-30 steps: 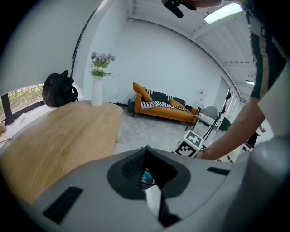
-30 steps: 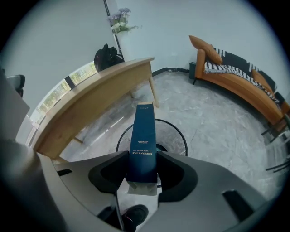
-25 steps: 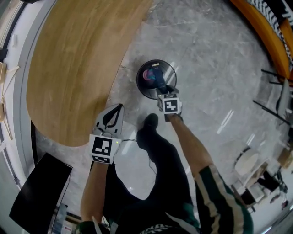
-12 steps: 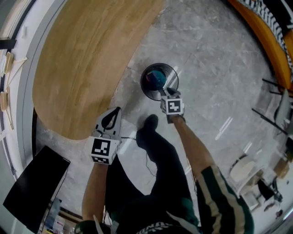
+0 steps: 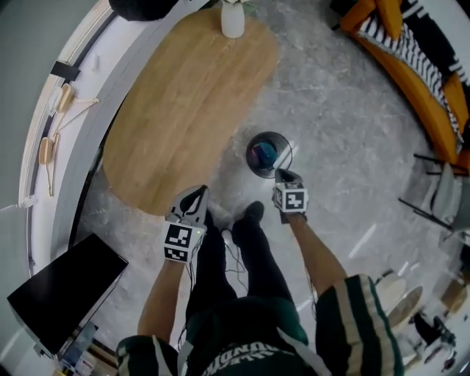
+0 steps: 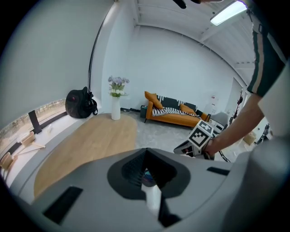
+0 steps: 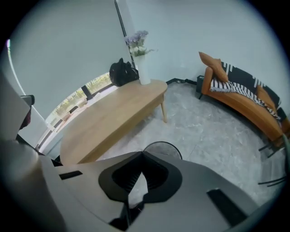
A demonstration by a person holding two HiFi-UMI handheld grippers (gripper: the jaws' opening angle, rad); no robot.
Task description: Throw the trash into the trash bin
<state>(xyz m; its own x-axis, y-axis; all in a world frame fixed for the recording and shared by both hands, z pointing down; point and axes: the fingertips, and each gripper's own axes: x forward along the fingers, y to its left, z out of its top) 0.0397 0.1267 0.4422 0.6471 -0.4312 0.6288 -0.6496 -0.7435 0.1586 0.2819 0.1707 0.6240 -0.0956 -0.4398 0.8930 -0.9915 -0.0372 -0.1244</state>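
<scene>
Your left hand-held gripper [image 5: 196,197] is beside your left leg, above the grey stone floor [image 5: 345,147]. Its jaws are clenched tip to tip and they hold nothing. Your dark shoe [image 5: 250,213] stands on the floor between the two grippers.

Your right hand-held gripper [image 5: 283,176] points steeply down. In the head view its tips appear just at the near rim of the trash bin [image 5: 250,150]. Its jaws have just been closing, and now they are together with nothing between them.

The bin is round, of dark wire, and stands upright with its mouth up. The trash [image 5: 263,153] lies inside it as a crumpled blue and pink lump. It shows no clear long axis, so I cannot tell which way it points.

Beyond the bin is the long wooden tabletop [image 5: 183,110], with a white vase [image 5: 233,20] at its far end. Farther to the right stands an orange sofa [image 6: 176,119].
</scene>
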